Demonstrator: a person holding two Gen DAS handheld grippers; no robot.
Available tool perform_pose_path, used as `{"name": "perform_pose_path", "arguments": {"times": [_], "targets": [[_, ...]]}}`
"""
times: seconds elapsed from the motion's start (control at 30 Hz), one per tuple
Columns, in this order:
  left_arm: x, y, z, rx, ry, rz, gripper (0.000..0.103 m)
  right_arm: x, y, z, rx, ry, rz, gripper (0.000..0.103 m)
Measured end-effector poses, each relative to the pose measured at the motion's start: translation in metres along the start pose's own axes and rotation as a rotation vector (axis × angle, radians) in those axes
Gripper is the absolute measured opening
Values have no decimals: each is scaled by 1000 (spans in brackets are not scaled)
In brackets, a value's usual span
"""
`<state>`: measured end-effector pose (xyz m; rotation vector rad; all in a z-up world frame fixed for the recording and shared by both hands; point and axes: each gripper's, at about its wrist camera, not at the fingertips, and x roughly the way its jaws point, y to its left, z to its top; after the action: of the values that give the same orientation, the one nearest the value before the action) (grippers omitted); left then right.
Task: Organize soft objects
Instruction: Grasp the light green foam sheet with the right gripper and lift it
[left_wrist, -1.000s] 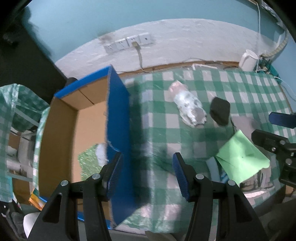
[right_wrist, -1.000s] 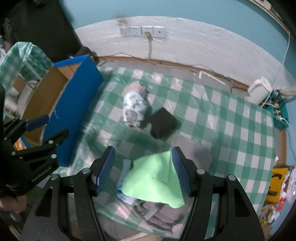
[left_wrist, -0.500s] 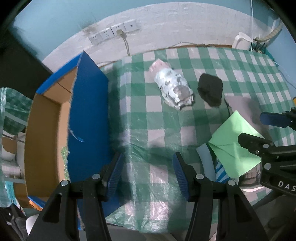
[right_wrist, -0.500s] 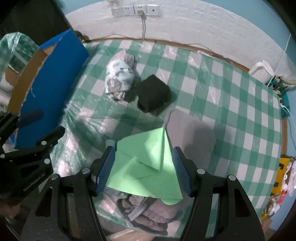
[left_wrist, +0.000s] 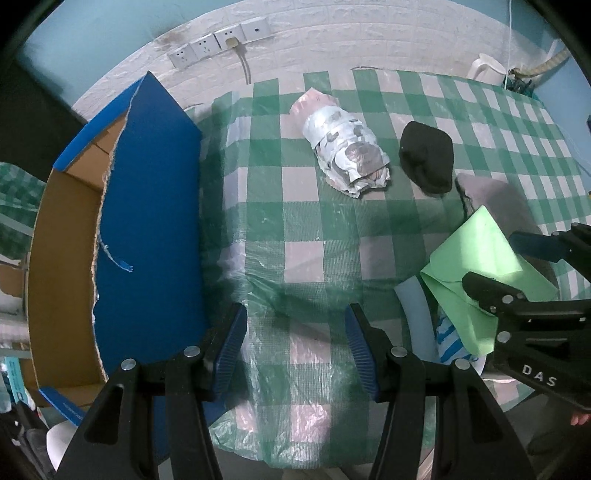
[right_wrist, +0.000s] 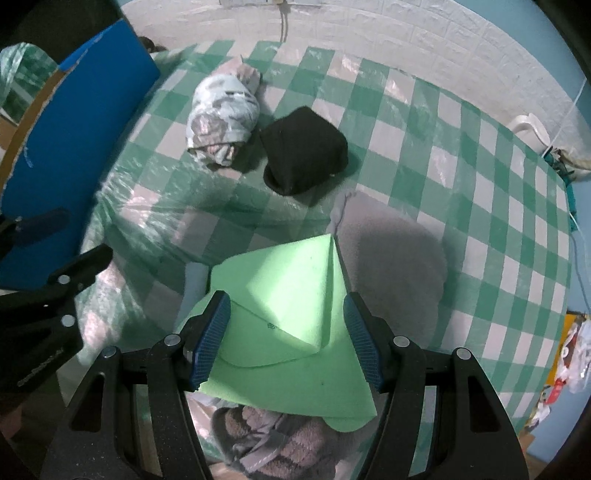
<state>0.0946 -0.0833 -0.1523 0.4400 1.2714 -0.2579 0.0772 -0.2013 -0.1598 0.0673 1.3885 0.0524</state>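
Far left of the green cloth: blue cardboard box (left_wrist: 147, 229), open top, resting at the counter (left_wrist: 266, 206) edge; interior mostly hidden, contents not determinable. Nothing visibly sorted in.

Left tool (left_wrist: 295, 332): jaws apart, nothing between pads, only checked cover below. Released, poised between box and green cloth.

Back-left of the green cloth: patterned fabric roll (left_wrist: 347, 151), lying loose on the counter. Just right of it, black bundle (left_wrist: 428, 162), near but apparently not touching the roll.

Green cloth (right_wrist: 291, 317): folded, topmost on a pile at the counter's near edge. Under it: pale blue piece (right_wrist: 194, 284) showing at its left, grey striped towel (right_wrist: 269, 439) showing at its near side. Flat grey cloth (right_wrist: 395, 269) just right of and behind it.

Right tool (right_wrist: 286, 338): jaws apart, straddling the green cloth from above; pads beside its edges, not pressing. Released, nothing grasped.

Progress, judged: early. All visible soft items on the counter, none seen in the box. Green cloth appears the next pick; roll, black bundle, grey cloth and pile remainder left.
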Motion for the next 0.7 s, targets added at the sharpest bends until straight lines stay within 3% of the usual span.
{"name": "perform_pose_path", "arguments": {"times": [0.13,0.23,0.33,0.43,0.7], "targets": [[2,0,0,1,6,-3,56,6,1,1,-4,-1,11,65],[3,1,1,1,8,-2,56,6,1,1,-15,1,33,46],[3,1,2,0,9,-2,56,6,2,1,-22,-3,39,34],[3,2,3,-2,11,-3,56,4,-2,1,0,-10,53,11],[-1,-2,4,7,-5,1,62,-20,-6,-1,5,-69,86,9]]}}
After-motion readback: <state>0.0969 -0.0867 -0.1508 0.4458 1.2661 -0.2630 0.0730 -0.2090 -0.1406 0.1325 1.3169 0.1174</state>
